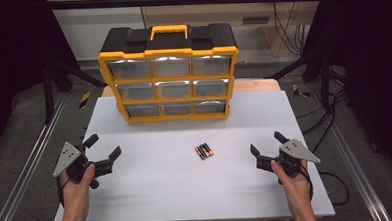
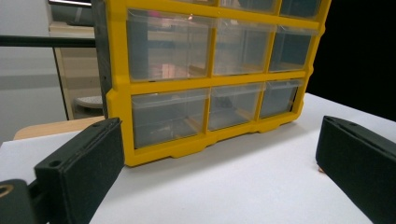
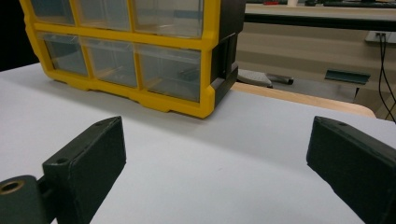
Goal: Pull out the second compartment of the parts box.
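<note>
High view, one white tabletop point(image 1: 152, 192), items as follows.

Item: batteries point(image 1: 204, 150), a small cluster of black cells with orange ends, lying flat on the tabletop. Position: a little right of centre, nearer the person than the drawer cabinet, between the two grippers and well apart from both. Exact count hard to tell at this size.

Item: drawer cabinet point(image 1: 169, 81), yellow frame, black top with a yellow carry handle point(image 1: 168, 30), standing upright at the far middle of the tabletop. Front holds nine clear drawers in three rows of three, all shut. Contents not readable.

Item: left gripper point(image 1: 104, 147), held in the person's left hand point(image 1: 77, 188) at the near left of the tabletop. Jaws spread wide, nothing between them. Grey three-cornered plate on top. Left gripper view: both black jaws stand far apart at the bottom corners, with bare white surface between them and the cabinet's lower drawers point(image 2: 170, 114) beyond.

Item: right gripper point(image 1: 266, 143), held in the person's right hand point(image 1: 289, 175) at the near right of the tabletop. Jaws likewise wide apart and empty. Right gripper view: the two jaws frame bare tabletop, with the cabinet's right-hand corner point(image 3: 205, 100) at the far left and a wooden edge point(image 3: 303, 98) past the white surface.

Both grippers sit low, close above the tabletop, angled inward toward the middle.
</note>
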Available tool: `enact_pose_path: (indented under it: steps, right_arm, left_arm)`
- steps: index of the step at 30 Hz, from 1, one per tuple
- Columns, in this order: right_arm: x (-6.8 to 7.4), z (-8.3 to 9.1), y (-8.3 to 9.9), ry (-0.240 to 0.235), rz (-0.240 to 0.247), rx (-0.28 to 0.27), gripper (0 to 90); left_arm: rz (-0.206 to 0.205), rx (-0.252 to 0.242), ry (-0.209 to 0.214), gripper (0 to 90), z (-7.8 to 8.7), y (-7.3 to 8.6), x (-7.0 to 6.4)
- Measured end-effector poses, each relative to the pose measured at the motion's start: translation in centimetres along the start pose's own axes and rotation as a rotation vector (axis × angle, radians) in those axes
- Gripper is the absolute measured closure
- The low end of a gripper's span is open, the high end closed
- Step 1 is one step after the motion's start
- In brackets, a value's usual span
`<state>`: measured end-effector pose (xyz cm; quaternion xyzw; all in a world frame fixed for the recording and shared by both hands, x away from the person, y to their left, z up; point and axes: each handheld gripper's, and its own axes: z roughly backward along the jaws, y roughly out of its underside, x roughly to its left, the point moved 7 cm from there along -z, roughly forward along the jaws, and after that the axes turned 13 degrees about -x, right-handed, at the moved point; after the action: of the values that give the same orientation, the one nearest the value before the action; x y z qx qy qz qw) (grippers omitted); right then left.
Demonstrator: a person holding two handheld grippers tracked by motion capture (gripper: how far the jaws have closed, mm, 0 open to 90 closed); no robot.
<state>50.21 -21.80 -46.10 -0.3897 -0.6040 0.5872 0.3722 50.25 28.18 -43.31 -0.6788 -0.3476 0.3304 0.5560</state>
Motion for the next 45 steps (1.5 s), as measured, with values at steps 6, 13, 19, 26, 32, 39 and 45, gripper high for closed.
enact_pose_path:
  steps: [6, 13, 19, 26, 32, 39, 45]
  right_arm:
    - [0.0, 0.1, 0.2, -0.004, 0.005, 0.005, 5.0]
    - [0.3, 0.1, 0.4, -0.01, 0.009, 0.024, 4.7]
    - [0.9, -0.2, 0.4, -0.025, 0.046, 0.033, 4.7]
    - [1.5, -0.3, 0.6, -0.032, 0.062, 0.055, 4.5]
    - [1.5, -0.1, 0.7, -0.028, 0.076, 0.063, 4.5]
    - [1.4, -0.1, 0.8, -0.019, 0.068, 0.071, 4.5]
    - [1.3, 0.0, 0.7, -0.018, 0.075, 0.068, 4.5]
  left_arm:
    - [-0.007, 0.004, 0.002, 1.0, -0.1, -0.1, -0.2]
    - [-0.023, 0.009, -0.016, 0.9, -0.3, 0.0, -0.5]
    - [-0.057, 0.037, -0.011, 1.0, -0.4, 0.2, -0.6]
    - [-0.115, 0.07, -0.033, 1.6, -0.4, 0.3, -0.8]
    - [-0.171, 0.1, -0.035, 1.5, -0.4, 0.5, -1.2]
    - [-0.24, 0.124, -0.04, 2.7, -0.3, 0.6, -1.4]
    - [-0.3, 0.164, -0.085, 4.5, -0.4, 0.5, -0.9]
